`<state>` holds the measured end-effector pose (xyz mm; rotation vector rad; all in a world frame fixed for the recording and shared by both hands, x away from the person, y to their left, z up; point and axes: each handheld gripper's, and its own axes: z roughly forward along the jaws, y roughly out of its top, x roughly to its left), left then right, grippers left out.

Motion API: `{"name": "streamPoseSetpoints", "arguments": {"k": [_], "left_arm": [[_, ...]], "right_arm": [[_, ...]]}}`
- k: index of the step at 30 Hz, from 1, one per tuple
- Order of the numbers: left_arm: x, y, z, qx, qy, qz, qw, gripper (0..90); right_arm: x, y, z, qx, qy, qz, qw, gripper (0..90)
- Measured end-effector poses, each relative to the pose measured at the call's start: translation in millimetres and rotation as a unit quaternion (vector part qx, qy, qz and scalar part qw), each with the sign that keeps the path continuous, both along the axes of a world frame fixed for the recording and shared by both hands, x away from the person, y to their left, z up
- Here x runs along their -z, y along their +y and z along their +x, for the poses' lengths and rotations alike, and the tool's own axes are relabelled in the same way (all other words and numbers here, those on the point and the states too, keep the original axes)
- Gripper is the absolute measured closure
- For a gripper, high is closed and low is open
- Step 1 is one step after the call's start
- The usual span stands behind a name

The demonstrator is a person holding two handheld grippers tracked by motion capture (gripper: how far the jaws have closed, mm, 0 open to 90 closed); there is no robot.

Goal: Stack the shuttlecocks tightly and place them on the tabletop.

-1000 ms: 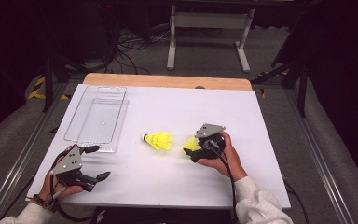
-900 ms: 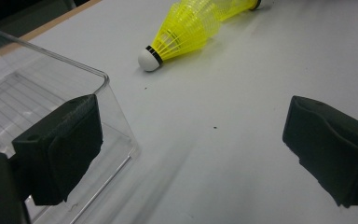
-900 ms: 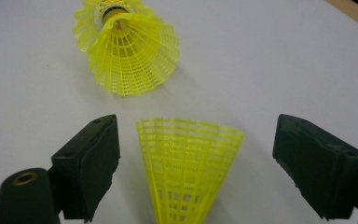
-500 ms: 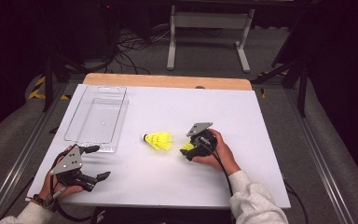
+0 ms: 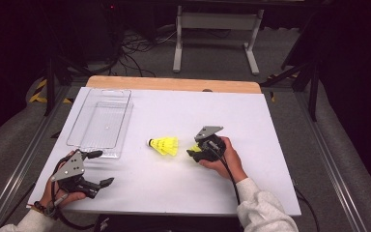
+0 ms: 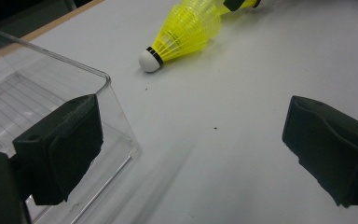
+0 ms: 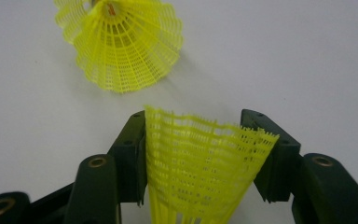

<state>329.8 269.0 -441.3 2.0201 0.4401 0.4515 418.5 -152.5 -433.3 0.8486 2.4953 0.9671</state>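
Now right tongs [image 7: 193,154] clamp a shuttlecock [image 7: 200,172], skirt forward; left tongs [image 6: 191,154] gape.

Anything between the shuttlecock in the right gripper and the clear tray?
Yes: a second shuttlecock lies on the table on the straight line from the right gripper and its held shuttlecock to the clear tray.

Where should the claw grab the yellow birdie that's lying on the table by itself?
Grab the lying shuttlecock by its wide mesh skirt, probably from above with one pad on each side. It lies on its side, white cork tip pointing toward the clear tray. The skirt is broad and springy, while the small round tip could slip. The right claw closes on another shuttlecock's skirt that way.
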Motion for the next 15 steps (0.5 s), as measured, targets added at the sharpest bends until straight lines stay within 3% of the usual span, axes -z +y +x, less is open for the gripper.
{"name": "streamPoseSetpoints", "arguments": {"k": [7, 10, 15], "left_arm": [[-0.7, 1.4, -0.4, 0.0, -0.002, 0.0, 1.0, 5.7], [-1.0, 1.8, -1.1, 0.001, -0.004, 0.0, 1.0, 5.7], [-1.1, 2.3, -1.6, 0.002, -0.004, 0.0, 1.0, 5.7]], "right_arm": [[-3.6, 7.4, -6.2, 0.019, 0.007, 0.025, 0.9995, 44.0], [-0.6, 8.1, -9.6, 0.041, 0.02, 0.031, 0.9985, 41.7], [5.9, 4.0, -18.3, 0.052, 0.026, 0.018, 0.9982, 37.1]]}}
